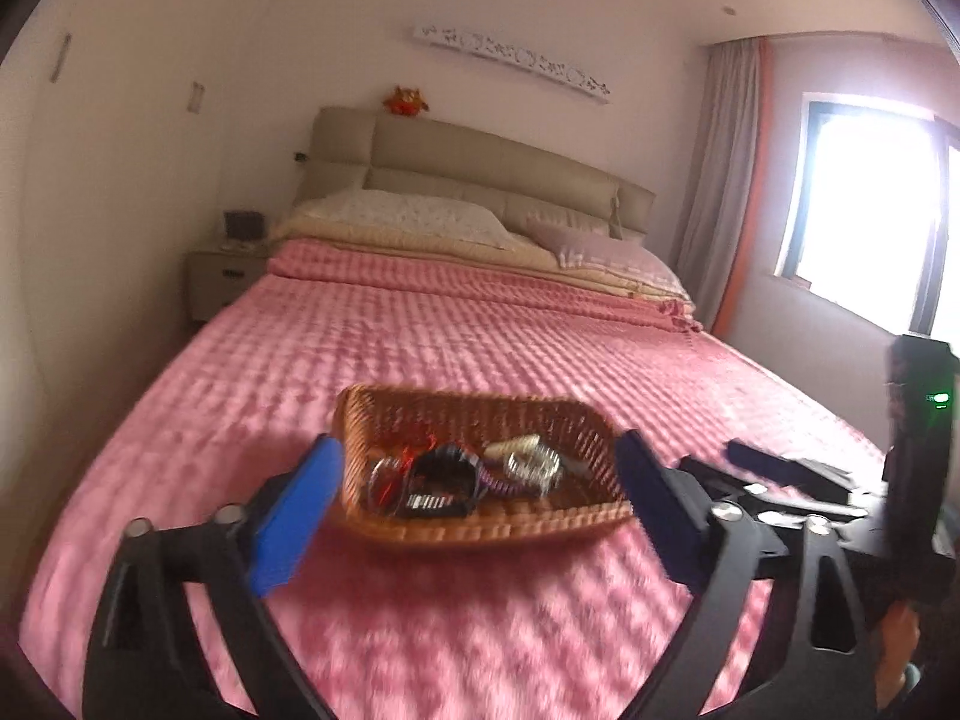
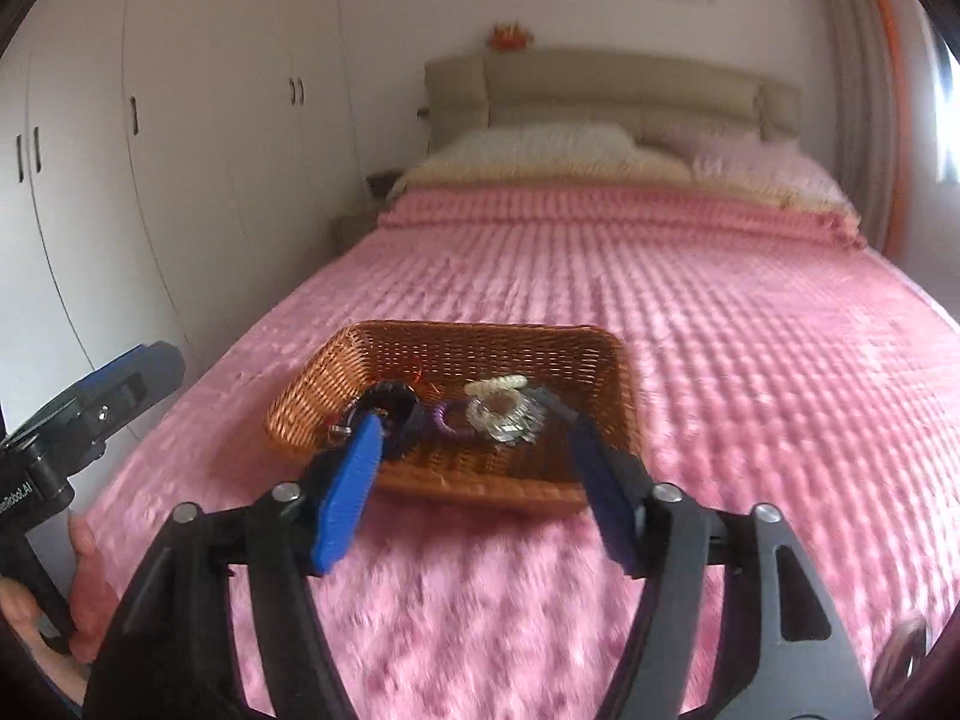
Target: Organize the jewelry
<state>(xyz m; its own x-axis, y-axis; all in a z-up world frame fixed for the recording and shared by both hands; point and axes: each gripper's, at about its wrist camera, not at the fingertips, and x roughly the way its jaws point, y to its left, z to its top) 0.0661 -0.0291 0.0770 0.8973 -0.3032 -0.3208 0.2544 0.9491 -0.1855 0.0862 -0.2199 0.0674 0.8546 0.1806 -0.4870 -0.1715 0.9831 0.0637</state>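
A brown wicker basket (image 1: 480, 405) (image 2: 480, 348) sits on the pink bedspread (image 1: 420, 336) near the foot of the bed. Inside it lie a black watch (image 1: 444, 474) (image 2: 393, 405), a silver bracelet (image 1: 534, 465) (image 2: 504, 414), a purple bracelet (image 1: 498, 485) (image 2: 447, 423) and a cream beaded bracelet (image 1: 513, 444) (image 2: 495, 385). My left gripper (image 1: 478, 445) is open, its blue pads standing wide on either side of the basket's near end, holding nothing. My right gripper (image 2: 475, 423) is open too, in front of the basket's near rim, with nothing between the pads.
Pillows (image 1: 408, 216) and a beige headboard (image 1: 480, 162) lie at the far end. A nightstand (image 1: 219, 279) stands left of the bed, white wardrobes (image 2: 180, 150) along the left wall, and a bright window (image 1: 870, 222) with curtains on the right. A person's hand (image 2: 90, 588) holds the left gripper's handle.
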